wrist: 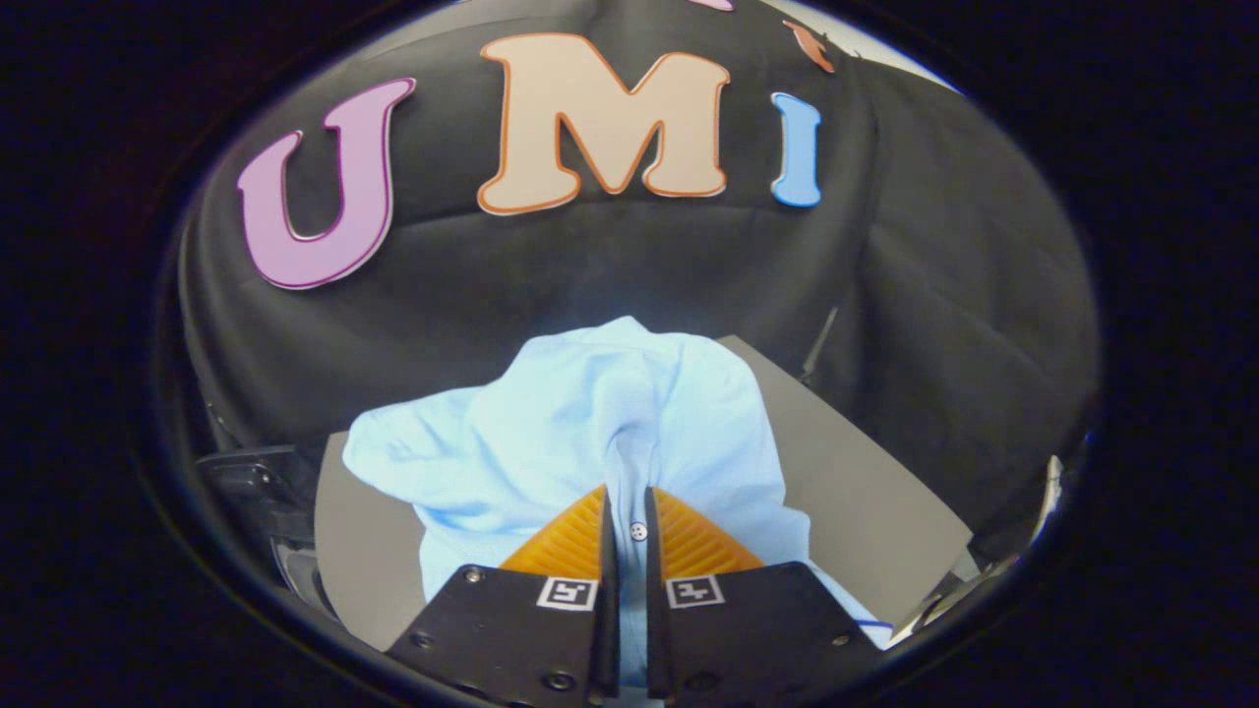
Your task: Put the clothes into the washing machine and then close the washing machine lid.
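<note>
Black cloth walls stand behind a grey desk (866, 492). At the desk's left edge sits a dark object (261, 482) (too dim to tell what). The light blue shirt (551, 433) lies bunched on the desk, its buttoned fold pinched between the nearly closed fingers (629, 511).

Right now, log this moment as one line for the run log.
stage: shirt pickup | gripper: shut on shirt, fold pinched between fingers | shirt: bunched, draping onto table | washing machine: not loaded yet
</note>
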A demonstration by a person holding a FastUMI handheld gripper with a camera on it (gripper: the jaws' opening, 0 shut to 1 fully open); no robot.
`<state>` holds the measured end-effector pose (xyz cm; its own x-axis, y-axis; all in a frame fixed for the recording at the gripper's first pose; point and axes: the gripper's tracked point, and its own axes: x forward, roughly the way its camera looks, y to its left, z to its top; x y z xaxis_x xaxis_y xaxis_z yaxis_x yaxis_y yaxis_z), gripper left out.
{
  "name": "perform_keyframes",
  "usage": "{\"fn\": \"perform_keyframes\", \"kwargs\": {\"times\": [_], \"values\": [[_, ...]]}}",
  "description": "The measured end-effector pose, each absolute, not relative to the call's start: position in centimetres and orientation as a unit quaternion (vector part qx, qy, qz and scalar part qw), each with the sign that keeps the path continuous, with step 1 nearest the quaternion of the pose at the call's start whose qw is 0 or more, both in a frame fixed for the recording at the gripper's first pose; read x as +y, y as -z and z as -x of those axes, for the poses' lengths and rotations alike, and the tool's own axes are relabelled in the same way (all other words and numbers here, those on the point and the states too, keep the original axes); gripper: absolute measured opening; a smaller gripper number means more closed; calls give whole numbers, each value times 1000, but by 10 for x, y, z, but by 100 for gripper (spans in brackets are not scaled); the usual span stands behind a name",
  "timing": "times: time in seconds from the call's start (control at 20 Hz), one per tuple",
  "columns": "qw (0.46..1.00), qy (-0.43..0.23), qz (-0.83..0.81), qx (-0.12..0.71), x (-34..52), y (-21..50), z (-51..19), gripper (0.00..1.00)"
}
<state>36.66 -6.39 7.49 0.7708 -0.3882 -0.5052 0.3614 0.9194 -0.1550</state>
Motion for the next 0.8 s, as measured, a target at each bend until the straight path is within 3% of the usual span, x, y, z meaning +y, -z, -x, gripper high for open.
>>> {"fn": "perform_keyframes", "kwargs": {"times": [0.2, 0.5, 0.8], "values": [[942, 187, -12, 277, -39, -74, -339, 2], [958, 201, -10, 207, -11, -128, -305, 1], [979, 168, 7, 117, 50, -200, -283, 1]]}}
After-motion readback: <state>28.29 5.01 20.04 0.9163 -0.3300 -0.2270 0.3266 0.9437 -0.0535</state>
